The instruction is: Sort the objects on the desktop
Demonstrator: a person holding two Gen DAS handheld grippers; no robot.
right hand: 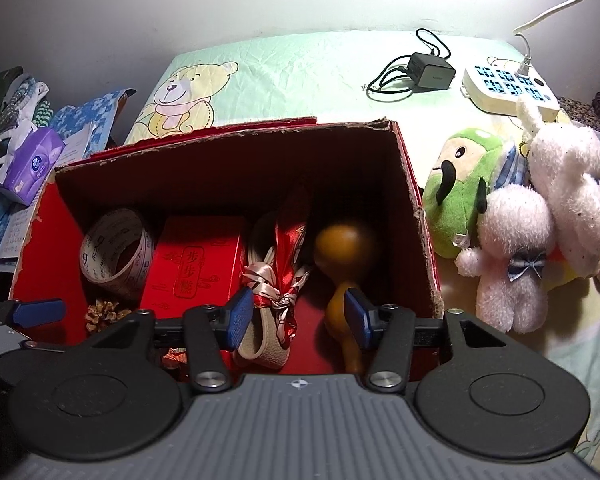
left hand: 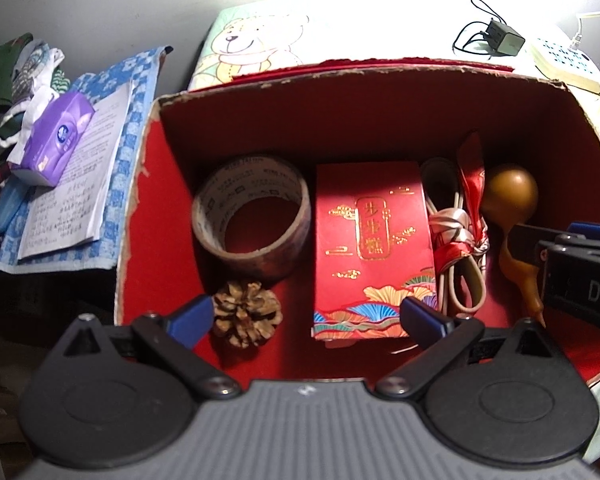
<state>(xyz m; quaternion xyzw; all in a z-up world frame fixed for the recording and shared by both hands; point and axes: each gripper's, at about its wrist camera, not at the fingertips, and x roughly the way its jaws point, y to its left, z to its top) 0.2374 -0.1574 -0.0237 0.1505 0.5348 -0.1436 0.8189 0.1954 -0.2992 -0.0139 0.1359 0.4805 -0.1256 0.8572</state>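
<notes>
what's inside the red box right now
Inside the box: a tape roll, a pine cone, a red packet, a ribbon-tied cord and a gourd. The grippers cover the near floor, so anything there is unseen.

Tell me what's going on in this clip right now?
A person holds two grippers over an open red cardboard box on a bed. It holds a brown tape roll, a pine cone, a red gold-printed packet, a ribbon-tied beige cord and a brown gourd. The left gripper and the right gripper are both open and empty. Three plush toys lie outside, beside the box.
</notes>
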